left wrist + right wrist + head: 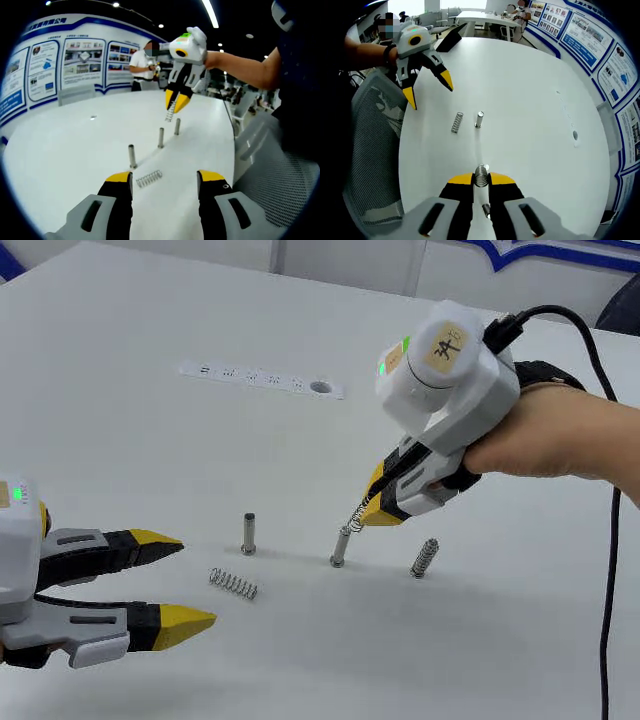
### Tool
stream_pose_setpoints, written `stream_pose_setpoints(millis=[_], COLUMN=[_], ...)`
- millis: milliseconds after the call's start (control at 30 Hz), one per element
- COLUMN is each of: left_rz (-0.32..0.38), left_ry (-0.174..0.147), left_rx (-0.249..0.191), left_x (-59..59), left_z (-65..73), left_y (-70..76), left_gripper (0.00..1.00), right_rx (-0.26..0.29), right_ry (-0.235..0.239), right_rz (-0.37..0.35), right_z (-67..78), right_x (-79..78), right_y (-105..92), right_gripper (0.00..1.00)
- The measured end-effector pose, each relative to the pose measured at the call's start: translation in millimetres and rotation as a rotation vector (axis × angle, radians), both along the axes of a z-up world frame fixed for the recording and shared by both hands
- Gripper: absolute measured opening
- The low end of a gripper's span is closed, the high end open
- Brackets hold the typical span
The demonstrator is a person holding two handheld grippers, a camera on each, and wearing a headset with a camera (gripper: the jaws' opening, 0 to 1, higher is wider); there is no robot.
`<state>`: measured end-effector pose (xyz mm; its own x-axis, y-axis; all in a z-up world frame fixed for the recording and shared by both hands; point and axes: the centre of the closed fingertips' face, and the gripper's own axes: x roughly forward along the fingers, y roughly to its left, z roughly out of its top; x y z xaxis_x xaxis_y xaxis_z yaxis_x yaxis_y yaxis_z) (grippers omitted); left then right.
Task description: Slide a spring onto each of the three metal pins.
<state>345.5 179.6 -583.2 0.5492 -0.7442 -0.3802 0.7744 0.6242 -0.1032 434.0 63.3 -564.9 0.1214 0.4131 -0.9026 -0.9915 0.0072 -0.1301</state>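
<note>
Step in hand: seat the held spring on the middle pin.

The right gripper (372, 512) has its fingers (462, 181) closed onto a spring (357, 516), gripping it near its upper end. The free lower end hangs below the fingertips, just over the tip of the middle pin (340, 546). I cannot tell whether the coil touches the pin top.

Procedure, as I judge it:
1. Line the spring's axis up with the upright pin.
2. Centre the open end over the tip.
3. Lower straight down.
4. Release only once several coils surround the pin.

A tilted spring may catch on the tip or buckle sideways.

The left gripper (180, 580) hovers with its fingers (119, 185) wide apart, holding and touching nothing. A loose spring (233, 583) lies flat on the desk (120, 440) just ahead of those open fingertips, roughly centred between them in the left gripper view. A bare pin (248, 533) stands just beyond it. On the other side of the right fingers, the third pin (425, 557) already carries a spring.
</note>
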Motion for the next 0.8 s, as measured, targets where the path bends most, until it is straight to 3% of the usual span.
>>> stream_pose_setpoints(millis=[200, 800], left_rz=[0.001, 0.001], left_ry=[0.003, 0.017], left_rx=[0.0, 0.007], left_x=[0.1, -1.4], left_z=[-1.0, -6.4], left_y=[-0.7, 0.1], left_gripper=[0.53, 0.52], right_rx=[-0.022, -0.089], right_ry=[-0.001, 0.042], right_rz=[-0.005, 0.014], right_z=[-10.4, -37.5], right_x=[9.5, 8.8], right_y=[2.4, 10.3], right_gripper=[0.12, 0.12])
